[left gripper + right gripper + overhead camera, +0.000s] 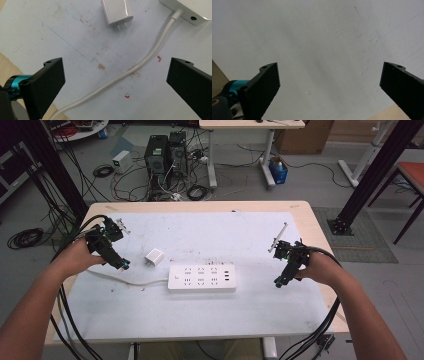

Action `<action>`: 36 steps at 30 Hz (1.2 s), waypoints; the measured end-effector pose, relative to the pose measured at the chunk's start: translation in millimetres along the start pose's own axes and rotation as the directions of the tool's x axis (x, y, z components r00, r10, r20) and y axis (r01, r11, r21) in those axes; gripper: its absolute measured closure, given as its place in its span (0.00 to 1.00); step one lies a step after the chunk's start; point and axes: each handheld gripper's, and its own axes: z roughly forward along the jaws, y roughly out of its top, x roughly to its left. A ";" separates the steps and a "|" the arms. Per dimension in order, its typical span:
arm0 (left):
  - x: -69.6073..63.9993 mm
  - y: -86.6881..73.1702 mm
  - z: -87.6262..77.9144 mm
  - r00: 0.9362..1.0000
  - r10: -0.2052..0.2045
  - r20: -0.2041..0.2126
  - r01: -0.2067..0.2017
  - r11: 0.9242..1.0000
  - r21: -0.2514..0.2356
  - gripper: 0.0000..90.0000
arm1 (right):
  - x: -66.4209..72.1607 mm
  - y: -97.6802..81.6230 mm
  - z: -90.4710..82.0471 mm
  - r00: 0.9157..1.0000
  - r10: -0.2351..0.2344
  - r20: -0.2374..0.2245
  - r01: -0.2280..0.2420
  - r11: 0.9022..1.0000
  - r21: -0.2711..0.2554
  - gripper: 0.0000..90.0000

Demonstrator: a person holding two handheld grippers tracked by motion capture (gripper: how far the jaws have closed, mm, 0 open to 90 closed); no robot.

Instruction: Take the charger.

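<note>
A white power strip (pixel 201 278) lies near the middle of the pale mat (pixel 210 315) on the table (pixel 310 215), its cord (pixel 125 279) running left toward the mat's left edge. A small white charger (pixel 154 257) sits just beyond the strip's left end, apart from it, prongs toward the cord. The left gripper (pixel 123 264) hovers over the cord, jaws wide apart and holding nothing. The right gripper (pixel 278 283) hangs over bare mat well right of the strip, jaws also spread and holding nothing. Open mat lies along the near edge.
</note>
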 end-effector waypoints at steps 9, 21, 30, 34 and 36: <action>3.3 4.4 1.1 0.999 -0.048 -0.002 0.048 0.999 -0.010 0.02 | -0.6 -1.3 -2.0 1.000 0.004 0.008 -0.004 1.000 -0.013 0.02; 11.4 16.5 3.9 0.976 -0.217 -0.008 0.216 0.975 -0.060 0.02 | -0.4 0.5 -2.9 1.000 0.010 0.030 -0.009 0.999 -0.031 0.02; 6.8 40.3 40.0 0.965 -0.259 0.026 0.261 0.963 -0.075 0.02 | 2.8 -2.4 -5.8 0.999 0.017 0.037 -0.015 0.999 -0.046 0.02; 4.8 47.5 63.4 0.959 -0.277 0.054 0.280 0.957 -0.072 0.02 | 3.6 -3.0 -4.9 0.999 0.017 0.039 -0.015 0.999 -0.043 0.02; 4.3 50.6 75.7 0.959 -0.279 0.054 0.282 0.958 -0.060 0.02 | 3.9 -2.9 -3.7 0.999 0.015 0.036 -0.014 0.999 -0.049 0.02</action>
